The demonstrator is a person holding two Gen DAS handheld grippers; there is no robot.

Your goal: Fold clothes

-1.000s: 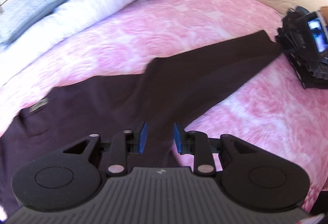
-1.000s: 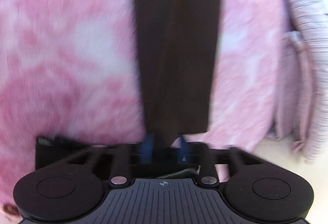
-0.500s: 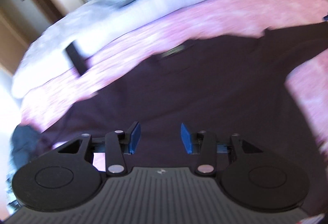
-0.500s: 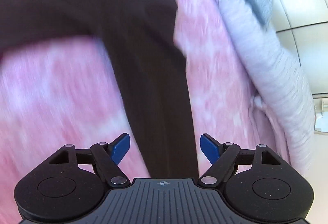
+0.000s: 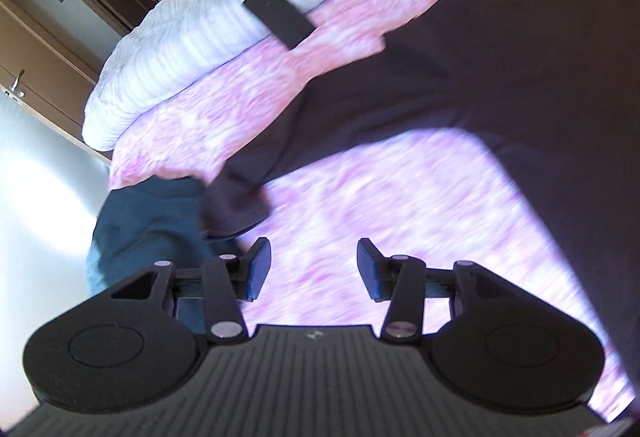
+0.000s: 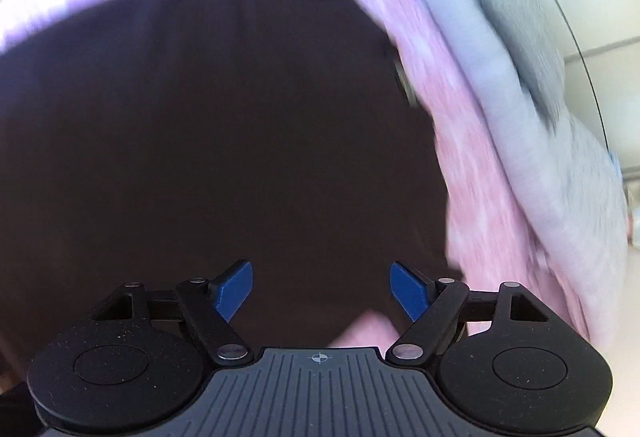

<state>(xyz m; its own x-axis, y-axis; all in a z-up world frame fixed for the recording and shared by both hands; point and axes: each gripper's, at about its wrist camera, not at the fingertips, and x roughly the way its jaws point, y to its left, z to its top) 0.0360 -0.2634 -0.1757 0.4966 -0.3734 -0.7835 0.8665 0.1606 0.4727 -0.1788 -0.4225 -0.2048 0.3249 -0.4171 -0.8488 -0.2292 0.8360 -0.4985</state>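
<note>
Looking, left wrist view: left claw [image 5: 310, 265] spread, nothing between its blue pads, pink bedspread [image 5: 400, 205] beneath.
Garment: dark long-sleeved top [image 5: 520, 85] lies flat on the bed, filling the right and upper right of the frame; one sleeve runs down-left, cuff [image 5: 234, 207] bunched just above the claw.
Beside cuff: teal cloth [image 5: 152, 221] at the bed's edge, lower left.
Upper frame: white ribbed blanket [image 5: 224, 13] with a flat black bar [image 5: 278, 21] lying across its border with the bedspread.
Upper left: brown door [image 5: 36, 49], blurred.
Looking, right wrist view: right claw [image 6: 322, 291] spread wide, empty.
Garment: dark top fills the centre, directly under the pads.
Right side: pink bedspread strip, then pale blanket; heavy blur.
</note>
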